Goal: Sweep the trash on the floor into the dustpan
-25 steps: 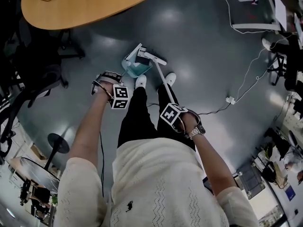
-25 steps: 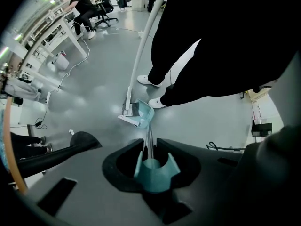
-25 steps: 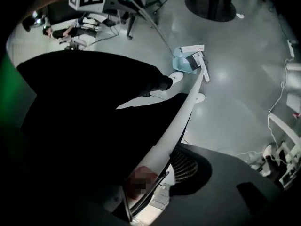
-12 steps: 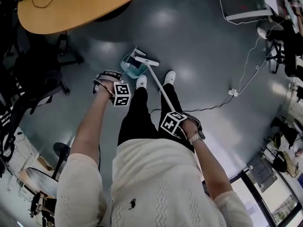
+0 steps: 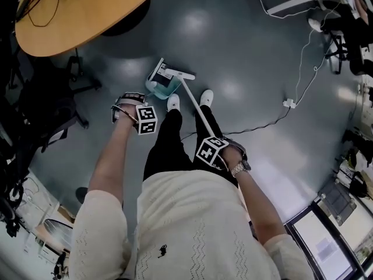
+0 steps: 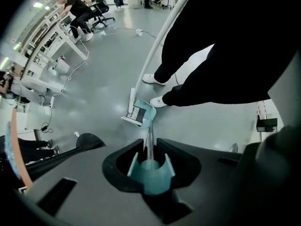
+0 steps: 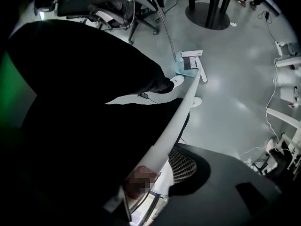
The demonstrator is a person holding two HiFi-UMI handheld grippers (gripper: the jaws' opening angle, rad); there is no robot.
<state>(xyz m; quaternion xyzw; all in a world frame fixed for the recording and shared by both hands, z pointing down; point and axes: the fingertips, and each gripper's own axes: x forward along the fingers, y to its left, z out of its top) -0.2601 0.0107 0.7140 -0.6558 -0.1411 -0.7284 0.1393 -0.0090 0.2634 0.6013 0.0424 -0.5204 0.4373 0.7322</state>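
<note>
- Left gripper [image 6: 150,167] first: jaws drawn in tight on the teal dustpan handle [image 6: 148,145], which runs straight out from between them and down to the floor.
- At the far end of it sits the teal dustpan [image 6: 145,111], resting on the grey floor [image 5: 245,45] just ahead of the person's white shoes [image 5: 173,102].
- A white labelled piece [image 6: 136,113] lies in the pan's mouth — trash or part of the pan, I cannot tell.
- Over to the right gripper [image 7: 155,173]: it is clamped on the white broom handle [image 7: 176,121], which runs along past the mesh jaw pad and away towards the pan.
- From above, that handle slants up from the right gripper [image 5: 221,149] between the two legs, and the white broom head [image 5: 182,74] lies right against the dustpan's [image 5: 164,84] edge.
- The left gripper [image 5: 129,107] hangs just left of the person's left leg, near the pan.
- Further out — a rounded wooden table [image 5: 81,10] at upper left and a white power strip [image 5: 288,103] with its cable off to the right, both well apart from the pan.
</note>
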